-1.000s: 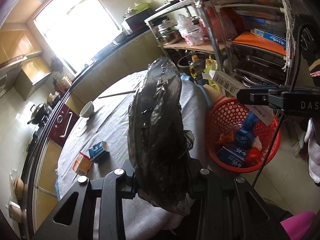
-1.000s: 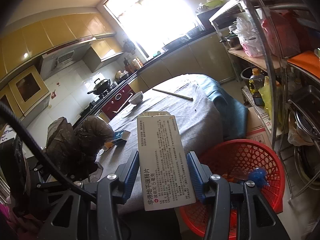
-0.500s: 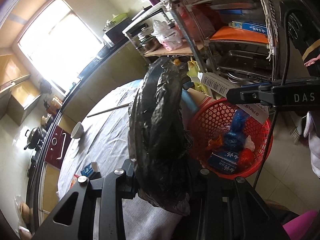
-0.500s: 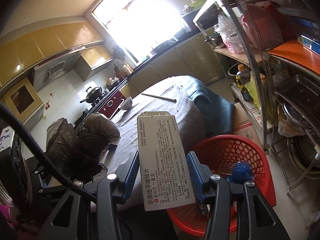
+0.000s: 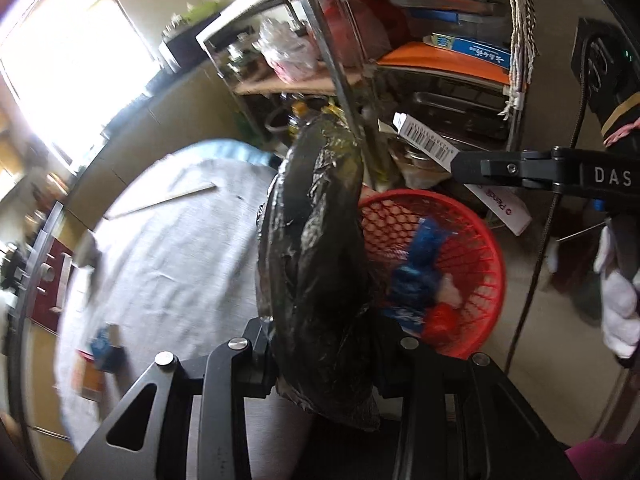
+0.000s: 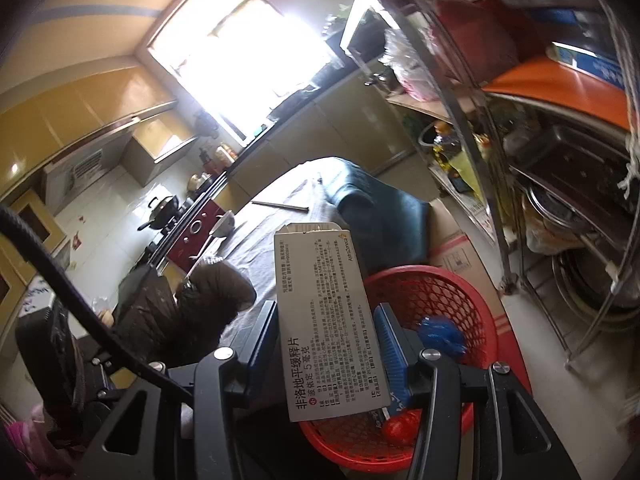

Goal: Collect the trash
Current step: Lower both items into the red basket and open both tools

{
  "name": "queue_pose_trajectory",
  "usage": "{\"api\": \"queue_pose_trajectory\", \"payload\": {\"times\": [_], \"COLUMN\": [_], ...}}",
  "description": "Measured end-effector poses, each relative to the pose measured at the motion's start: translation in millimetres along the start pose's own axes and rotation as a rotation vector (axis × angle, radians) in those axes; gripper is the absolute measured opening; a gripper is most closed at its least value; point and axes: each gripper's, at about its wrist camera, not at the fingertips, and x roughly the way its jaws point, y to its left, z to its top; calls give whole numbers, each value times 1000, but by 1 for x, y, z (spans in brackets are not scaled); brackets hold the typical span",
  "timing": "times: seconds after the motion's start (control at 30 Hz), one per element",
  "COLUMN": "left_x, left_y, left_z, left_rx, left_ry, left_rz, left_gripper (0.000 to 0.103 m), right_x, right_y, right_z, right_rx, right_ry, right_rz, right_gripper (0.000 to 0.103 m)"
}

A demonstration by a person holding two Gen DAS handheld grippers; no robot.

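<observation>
Both grippers loaded, both near the drop point

Right gripper (image 6: 328,344): clamped on a flat white cardboard medicine box with black print (image 6: 326,320). Box stands upright between the blue pads, long axis pointing forward along the fingers, printed face toward the camera. Round red plastic mesh basket (image 6: 476,300) sits on the floor directly ahead and below, its rim showing on the right of the box and under it. Judgement: the box already hangs over the near part of the basket, so letting go should drop it inside, or at worst on the near rim.

Left gripper (image 5: 324,344): clamped on a crumpled black plastic bag (image 5: 316,264), which rises as a tall wad straight up from the jaws, long axis along the fingers. In the left wrist view the basket lies to the right of the bag and beyond it, partly hidden by it. The grey-clothed worktop (image 5: 172,240) fills the left of that view. Judgement: this gripper sits over the worktop's edge rather than over the basket, so it needs a shift rightward before release.

Nearer arm: right. Basket already holds blue and red wrappers (image 5: 416,280). Small cartons (image 5: 100,352) remain on the worktop, blurred
</observation>
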Motion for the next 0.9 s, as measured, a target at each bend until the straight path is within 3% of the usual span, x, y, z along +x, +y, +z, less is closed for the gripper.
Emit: {"api": "queue_pose_trajectory", "payload": {"times": [0.13, 0.33, 0.47, 0.6, 0.73, 0.8, 0.9], "left_x": [13, 29, 41, 41, 24, 14, 3], "left_y": [1, -7, -5, 8, 18, 24, 39], "left_z": [-1, 8, 11, 10, 4, -2, -10], "left_rx": [-52, -70, -91, -128, -122, -127, -154], "left_ry": [33, 41, 55, 45, -4, -30, -43], "left_rz": [-84, -135, -116, -137, -100, -77, -28], "left_gripper": [38, 39, 55, 56, 58, 66, 69], "right_x": [7, 20, 25, 20, 16, 18, 24], "right_y": [-16, -32, -34, -30, -29, -24, -14], "right_z": [-3, -4, -5, -3, 1, 3, 5], "right_rx": [41, 108, 126, 101, 110, 103, 90], "right_ry": [14, 21, 23, 7, -7, -1, 20], "right_rz": [-26, -23, -23, -35, -38, -41, -39], "right_gripper": [54, 54, 54, 54, 54, 54, 54]}}
